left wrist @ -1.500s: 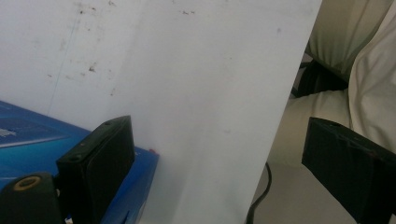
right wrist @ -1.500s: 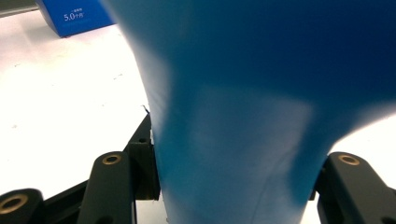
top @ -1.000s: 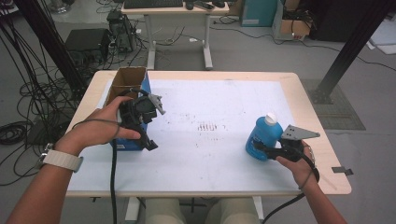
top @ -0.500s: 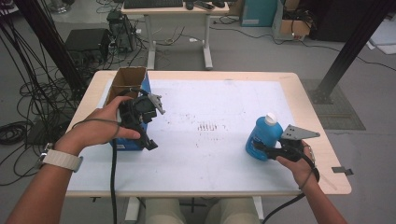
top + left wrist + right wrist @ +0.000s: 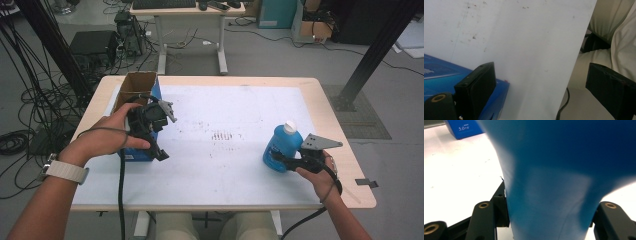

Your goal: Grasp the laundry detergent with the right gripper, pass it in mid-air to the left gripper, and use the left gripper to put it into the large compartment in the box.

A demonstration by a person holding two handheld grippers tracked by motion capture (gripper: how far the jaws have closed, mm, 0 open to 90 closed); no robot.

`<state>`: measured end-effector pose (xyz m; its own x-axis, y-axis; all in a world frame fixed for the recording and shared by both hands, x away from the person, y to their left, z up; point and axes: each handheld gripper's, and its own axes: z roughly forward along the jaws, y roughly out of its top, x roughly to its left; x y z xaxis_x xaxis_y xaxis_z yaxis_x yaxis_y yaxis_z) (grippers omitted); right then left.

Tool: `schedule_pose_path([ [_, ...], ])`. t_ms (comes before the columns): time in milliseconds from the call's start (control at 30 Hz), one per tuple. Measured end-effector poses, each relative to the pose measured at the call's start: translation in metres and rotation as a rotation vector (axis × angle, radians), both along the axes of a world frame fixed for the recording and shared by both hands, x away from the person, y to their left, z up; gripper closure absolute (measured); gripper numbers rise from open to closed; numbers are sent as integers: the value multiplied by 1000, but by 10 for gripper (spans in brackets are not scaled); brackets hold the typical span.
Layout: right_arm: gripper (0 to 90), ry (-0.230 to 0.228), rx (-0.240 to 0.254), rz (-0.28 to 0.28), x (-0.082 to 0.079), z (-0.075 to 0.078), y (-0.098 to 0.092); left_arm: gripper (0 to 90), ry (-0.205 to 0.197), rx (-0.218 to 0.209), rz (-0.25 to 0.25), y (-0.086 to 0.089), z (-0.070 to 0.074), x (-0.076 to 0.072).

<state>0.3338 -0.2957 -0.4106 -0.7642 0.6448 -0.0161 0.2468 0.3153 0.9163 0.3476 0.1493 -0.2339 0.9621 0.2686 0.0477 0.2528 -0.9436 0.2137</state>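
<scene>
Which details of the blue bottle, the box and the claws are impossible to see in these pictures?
- Blue bottle: label unreadable; blurred in the right gripper view, too small in the high view.
- Open cardboard box: contents hidden by its walls and the left claw.
- Right claw: its contact with the bottle is blurred.

Upright blue bottle [image 5: 281, 148], white-capped

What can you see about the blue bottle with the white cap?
The blue bottle looks like smooth plastic with a white cap on top. It stands upright near the table's right side on the white mat. The right gripper is shut on its lower part, one jaw on each side.
</scene>
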Motion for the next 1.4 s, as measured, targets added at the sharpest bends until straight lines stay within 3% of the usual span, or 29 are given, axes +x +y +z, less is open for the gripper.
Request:
schedule_pose_path([
  [33, 432, -18, -3, 7, 1, 0, 0, 98, 9, -1, -5, 0, -1, 0],
  [200, 432, -1, 0, 1, 0, 0, 0, 98, -2, -1, 3, 0, 0, 0],
  [700, 434, -8, -1, -1, 0, 0, -1, 98, 8, -9, -1, -1, 0, 0],
  [1100, 436, -25, -14, 11, 1, 0, -1, 98, -6, -7, 2, -2, 3, -1],
  [1167, 436, -16, 7, -1, 0, 0, 1, 98, -8, -8, 7, -2, 3, -2],
  [1200, 436, -24, -13, 7, 0, 0, -1, 98, -8, -8, 6, -1, 4, -2],
  [1233, 437, -13, 4, -7, -1, 0, 1, 98, -9, -8, 8, -1, 4, -2],
  [1400, 437, -10, -6, -2, 0, 0, 0, 97, -15, -9, 14, -1, 7, -5],
])
